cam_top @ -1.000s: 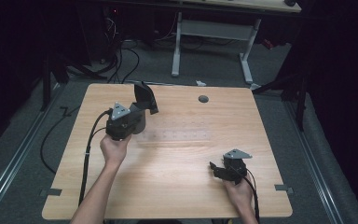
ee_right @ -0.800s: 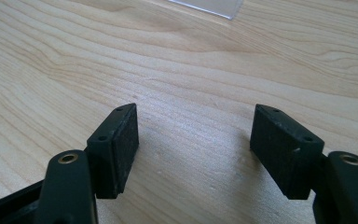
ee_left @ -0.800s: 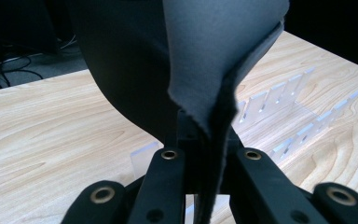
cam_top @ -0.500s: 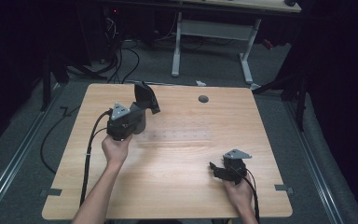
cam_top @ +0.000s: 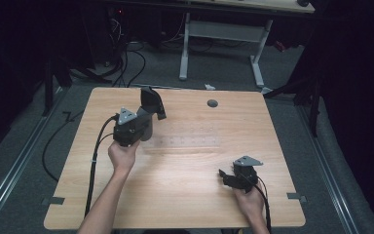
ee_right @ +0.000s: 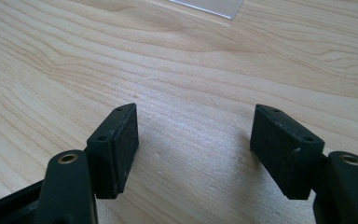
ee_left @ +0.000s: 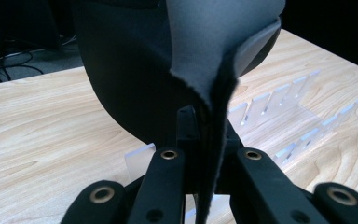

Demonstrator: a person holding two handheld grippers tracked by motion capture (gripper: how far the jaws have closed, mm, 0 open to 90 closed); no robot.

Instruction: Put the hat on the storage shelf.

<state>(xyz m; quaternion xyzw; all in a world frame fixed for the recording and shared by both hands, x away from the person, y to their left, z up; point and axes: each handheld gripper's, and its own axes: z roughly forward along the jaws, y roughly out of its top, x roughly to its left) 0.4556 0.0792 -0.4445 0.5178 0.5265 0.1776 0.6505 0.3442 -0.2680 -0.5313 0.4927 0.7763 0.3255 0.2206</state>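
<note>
Clamped tight, the left gripper's jaws are pinching the edge of a dark grey pad, some flexible sheet with a felt-like face. In the left gripper view the sheet's edge runs straight down between the black pads, so that grip looks secure. From the high view the dark grey pad is held up off the wooden table, tilted, near the far-left part of the top, just above the left end of a clear slotted rack lying across the middle.

Over on the near-right side, the right gripper sits low by the table edge, jaws spread wide with bare wood between them in the right gripper view. Nothing held there; a corner of the clear slotted rack peeks in at the top.

So where are we? The pick-up is done, I'd say: the pad is lifted and under control. What's left, by my reading, is getting it lined up over one of those slots and eased down in, upright. Not seated yet. The right hand looks to be waiting, perhaps to steady the rack.
</note>
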